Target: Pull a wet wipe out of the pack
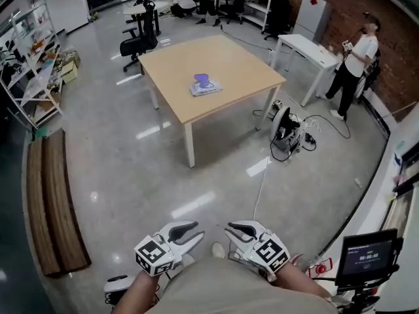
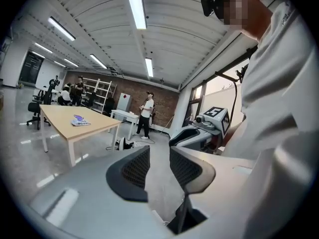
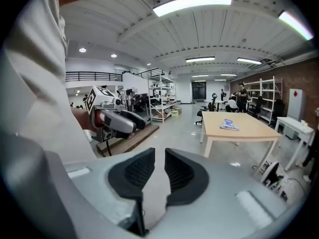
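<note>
Since the wet wipe pack [image 1: 205,86] lies on the desk [image 1: 236,64] at twelve o'clock, well apart from me across open floor, I judge the pull has not begun and this is only the approach. My left gripper [image 1: 198,230] and right gripper [image 1: 229,231] hang close to my body at six o'clock, tips turned toward one another. The left gripper view shows its fingers [image 2: 137,168] parted by a slim gap, with only floor between them. The right's fingers [image 3: 182,171] stand likewise apart and hold nothing.

Next I would need to walk up to the desk, steady the pack with one gripper and nip the wipe at its opening with the other.

From here the pack shows only a purple patch and no legible print. A small screen [image 1: 370,257] at four o'clock carries digits too small to read.
</note>
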Available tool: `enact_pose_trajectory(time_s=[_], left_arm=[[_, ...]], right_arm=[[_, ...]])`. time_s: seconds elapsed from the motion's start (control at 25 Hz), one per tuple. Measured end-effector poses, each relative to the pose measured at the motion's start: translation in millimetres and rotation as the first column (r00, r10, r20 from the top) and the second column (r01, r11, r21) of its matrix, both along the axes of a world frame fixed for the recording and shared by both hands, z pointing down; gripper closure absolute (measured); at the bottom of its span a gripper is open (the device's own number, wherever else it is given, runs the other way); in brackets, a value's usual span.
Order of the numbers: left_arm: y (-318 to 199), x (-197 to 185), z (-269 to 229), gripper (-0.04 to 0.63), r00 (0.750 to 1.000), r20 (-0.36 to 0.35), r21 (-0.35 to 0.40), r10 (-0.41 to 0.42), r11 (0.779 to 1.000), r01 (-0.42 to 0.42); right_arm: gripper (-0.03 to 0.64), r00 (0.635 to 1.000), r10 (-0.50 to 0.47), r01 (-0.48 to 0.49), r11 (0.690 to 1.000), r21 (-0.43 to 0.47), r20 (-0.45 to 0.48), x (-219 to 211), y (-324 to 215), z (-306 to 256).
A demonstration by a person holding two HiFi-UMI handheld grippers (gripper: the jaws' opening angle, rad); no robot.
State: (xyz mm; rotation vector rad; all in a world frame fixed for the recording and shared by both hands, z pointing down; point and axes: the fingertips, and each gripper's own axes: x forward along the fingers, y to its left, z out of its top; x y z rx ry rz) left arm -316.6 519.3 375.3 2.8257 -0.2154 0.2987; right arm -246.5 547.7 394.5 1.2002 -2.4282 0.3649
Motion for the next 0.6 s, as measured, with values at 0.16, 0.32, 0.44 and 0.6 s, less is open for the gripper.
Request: enact_pose_trajectory(time_s=[0.16, 0.32, 0.44, 0.6], left_arm=[[3, 5, 1, 0.463, 1.0, 0.013, -0.009, 0.021, 1.0, -0.021], [6, 1, 1, 0.463, 0.999, 0.034, -0.014, 0.03, 0.999, -0.03], [3, 2, 8, 0.468, 0.999, 0.048, -0.012, 0.022, 1.0, -0.021], [-13, 24, 19, 0.536, 0.997, 0.077, 0.004, -0.019, 1.0, 0.018]], right_arm=[[0.552, 1.0, 0.02, -0.02, 0.999, -0.032, 0.003, 2, 3, 8], [0.552, 1.0, 0.024, -0.023, 0.999, -0.045, 0.01, -2, 4, 9], [0.552, 0.999, 0.025, -0.024, 0.999, -0.044, 0.021, 0, 2, 14], [0.554, 0.999, 0.018, -0.017, 0.999, -0.042, 0.034, 28, -9, 26]])
